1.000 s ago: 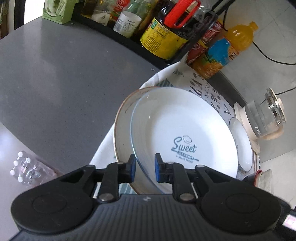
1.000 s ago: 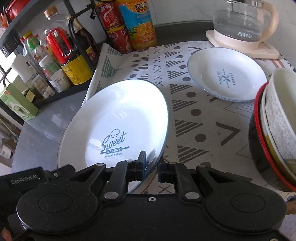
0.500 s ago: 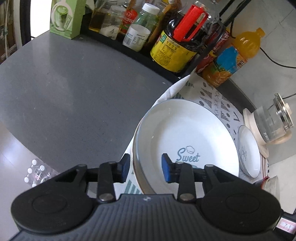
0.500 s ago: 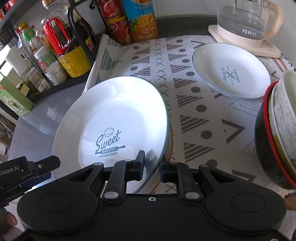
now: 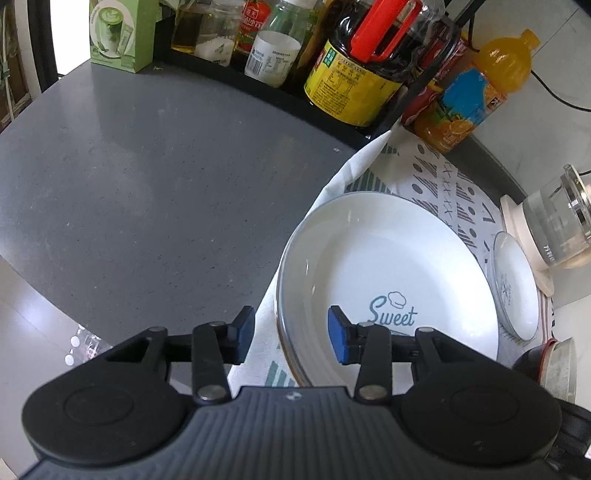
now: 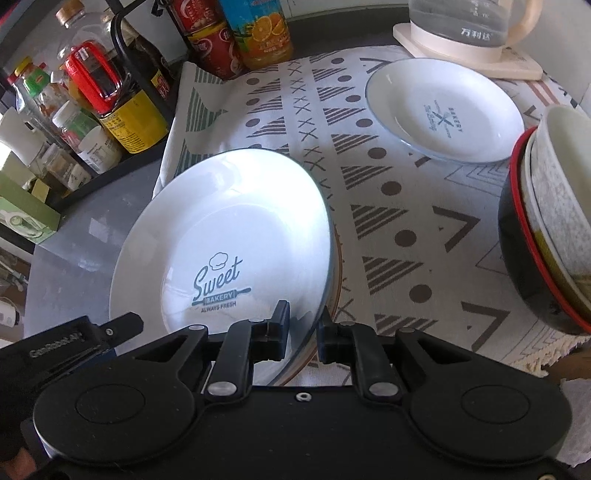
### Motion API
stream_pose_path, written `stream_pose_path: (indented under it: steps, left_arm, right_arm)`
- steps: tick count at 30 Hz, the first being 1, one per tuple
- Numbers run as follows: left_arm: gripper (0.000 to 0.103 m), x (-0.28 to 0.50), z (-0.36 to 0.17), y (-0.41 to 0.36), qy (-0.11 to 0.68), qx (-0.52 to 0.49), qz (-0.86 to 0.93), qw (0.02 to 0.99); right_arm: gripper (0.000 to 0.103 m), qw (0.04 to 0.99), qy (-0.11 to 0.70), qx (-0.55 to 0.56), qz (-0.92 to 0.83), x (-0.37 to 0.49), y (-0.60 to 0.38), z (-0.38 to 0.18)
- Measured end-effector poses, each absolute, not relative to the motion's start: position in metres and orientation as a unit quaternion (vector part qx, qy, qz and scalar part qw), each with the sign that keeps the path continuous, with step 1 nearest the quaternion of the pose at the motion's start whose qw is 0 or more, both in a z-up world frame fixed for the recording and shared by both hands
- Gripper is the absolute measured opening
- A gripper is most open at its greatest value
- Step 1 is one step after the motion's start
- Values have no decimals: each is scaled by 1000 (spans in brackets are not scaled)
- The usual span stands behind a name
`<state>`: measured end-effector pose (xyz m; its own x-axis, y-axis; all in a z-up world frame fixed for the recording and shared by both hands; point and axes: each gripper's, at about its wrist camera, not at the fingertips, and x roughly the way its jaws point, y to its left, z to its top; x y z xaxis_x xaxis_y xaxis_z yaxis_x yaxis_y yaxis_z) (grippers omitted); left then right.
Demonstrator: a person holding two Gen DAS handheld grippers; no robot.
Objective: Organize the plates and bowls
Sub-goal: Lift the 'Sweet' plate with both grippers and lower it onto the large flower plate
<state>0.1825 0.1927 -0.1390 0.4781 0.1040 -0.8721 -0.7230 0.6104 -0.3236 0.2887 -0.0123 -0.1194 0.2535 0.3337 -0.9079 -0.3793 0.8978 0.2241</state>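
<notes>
A large white "Sweet Bakery" plate (image 5: 388, 273) (image 6: 221, 236) lies on top of another plate on the patterned cloth (image 6: 388, 206). My left gripper (image 5: 291, 334) is open, its blue pads on either side of the plates' near left rim without touching. My right gripper (image 6: 301, 330) is shut on the top plate's near right rim. A smaller white plate (image 6: 443, 110) (image 5: 515, 284) lies further back on the cloth. A stack of nested bowls (image 6: 546, 240), the outer one black with a red rim, stands at the right.
A rack of sauce bottles and jars (image 5: 354, 70) lines the back left. An orange juice bottle (image 5: 469, 96) and a glass kettle on a cream base (image 6: 469, 33) stand behind the cloth. Bare grey counter (image 5: 147, 184) lies to the left.
My left gripper has opened and let go of the plate rim, pulling back a little. The top plate has come down flat onto the plate beneath. My right gripper stays shut on it.
</notes>
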Motion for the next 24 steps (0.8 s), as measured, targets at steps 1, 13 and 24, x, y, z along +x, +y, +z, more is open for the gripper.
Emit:
stream_pose_path:
  steps: [1,13,24]
  left_arm:
    - [41,183,-140,193,440,-352,263,783]
    - [41,185,-150,207,450,-354,262,777]
    - [41,186,-149,212,449,-353,258,779]
  right_arm:
    - [15,791,569,-19,222,289,-12,-120]
    - [17,789,587,-23,181,294,-19,-124]
    - [18,786,590,-14,185,301,-12,-134]
